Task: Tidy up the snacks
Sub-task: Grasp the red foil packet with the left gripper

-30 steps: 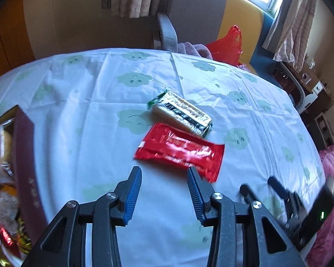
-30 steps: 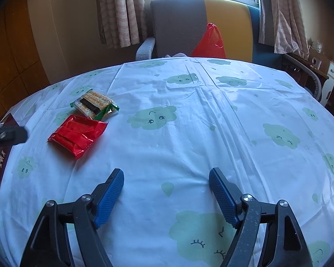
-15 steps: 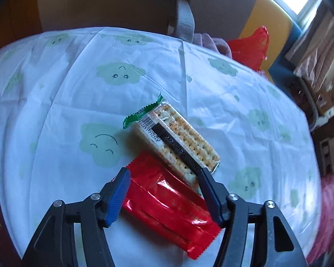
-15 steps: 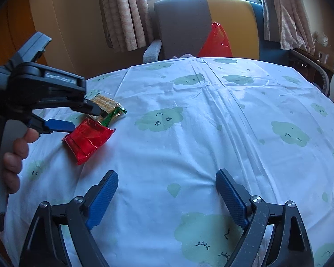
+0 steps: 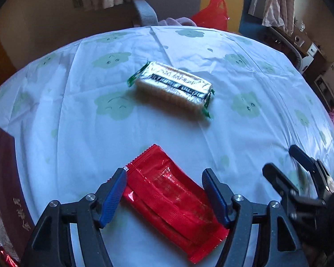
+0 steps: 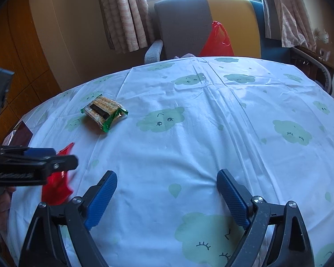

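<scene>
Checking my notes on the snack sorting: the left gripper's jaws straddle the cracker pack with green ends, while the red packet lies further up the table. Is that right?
Not quite: the two snacks are swapped. In the left wrist view the left gripper has its opening jaws either side of the red packet, not yet pressing it. The cracker pack with green ends lies further up the table, apart from it.

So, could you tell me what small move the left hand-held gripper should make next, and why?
Probably settle a little lower and close on the red snack packet. The left hand-held gripper already straddles it, jaws opening with the packet lying flat between them and the right pad clear of it. The cracker pack sits apart, further up the tablecloth.
</scene>
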Tool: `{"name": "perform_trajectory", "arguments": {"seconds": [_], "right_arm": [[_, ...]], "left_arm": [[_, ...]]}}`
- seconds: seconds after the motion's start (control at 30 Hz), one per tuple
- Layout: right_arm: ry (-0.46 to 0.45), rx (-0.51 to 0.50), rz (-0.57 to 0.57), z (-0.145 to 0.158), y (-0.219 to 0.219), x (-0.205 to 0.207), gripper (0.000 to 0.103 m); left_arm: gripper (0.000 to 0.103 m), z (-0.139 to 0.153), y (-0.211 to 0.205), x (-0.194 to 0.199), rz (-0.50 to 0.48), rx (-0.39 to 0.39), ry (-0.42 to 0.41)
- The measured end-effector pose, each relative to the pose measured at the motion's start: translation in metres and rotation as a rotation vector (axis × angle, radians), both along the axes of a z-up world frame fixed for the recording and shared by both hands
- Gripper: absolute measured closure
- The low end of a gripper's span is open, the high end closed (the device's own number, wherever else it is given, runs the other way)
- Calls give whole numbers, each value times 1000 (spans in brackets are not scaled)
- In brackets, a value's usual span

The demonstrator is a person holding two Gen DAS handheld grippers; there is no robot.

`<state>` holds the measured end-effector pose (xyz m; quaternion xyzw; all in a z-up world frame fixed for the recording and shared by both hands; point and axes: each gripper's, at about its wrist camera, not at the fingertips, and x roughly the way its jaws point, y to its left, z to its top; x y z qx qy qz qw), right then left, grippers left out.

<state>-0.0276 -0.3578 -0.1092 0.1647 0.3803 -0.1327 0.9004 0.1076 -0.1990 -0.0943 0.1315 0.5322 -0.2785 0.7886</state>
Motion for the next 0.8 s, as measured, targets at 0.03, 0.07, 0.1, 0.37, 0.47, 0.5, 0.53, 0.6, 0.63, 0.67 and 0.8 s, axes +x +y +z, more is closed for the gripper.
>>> {"name": "perform_trajectory", "arguments": {"seconds": [0.03, 0.07, 0.1, 0.37, 0.47, 0.5, 0.53, 0.6, 0.63, 0.67, 0.8], "right_arm": [[1, -1, 0, 0, 0, 0, 10], [2, -2, 0, 0, 1, 0, 10], [3, -3, 0, 0, 1, 0, 10], [6, -7, 2, 0, 1, -1, 10], [5, -7, 2, 0, 1, -1, 10], [5, -7, 2, 0, 1, 0, 10], [6, -7, 2, 0, 1, 0, 10], [5, -6, 2, 1, 1, 0, 10], [5, -6, 2, 1, 1, 0, 10], [3, -4, 2, 1, 1, -1, 10], [-1, 2, 4, 1, 0, -1, 9]], "left_arm": [[32, 1, 6, 1, 13, -7, 15], [32, 2, 12, 2, 31, -16, 28], [32, 4, 21, 3, 58, -33, 49], [31, 11, 49, -10, 199, -119, 127], [25, 11, 52, -14, 282, -133, 152], [25, 9, 51, -14, 310, -136, 168], [24, 8, 50, -14, 328, -133, 177], [24, 7, 43, -11, 353, -128, 174], [24, 8, 37, -7, 337, -128, 163], [24, 9, 32, -2, 319, -117, 139], [24, 5, 22, 25, 248, -58, 100]]}}
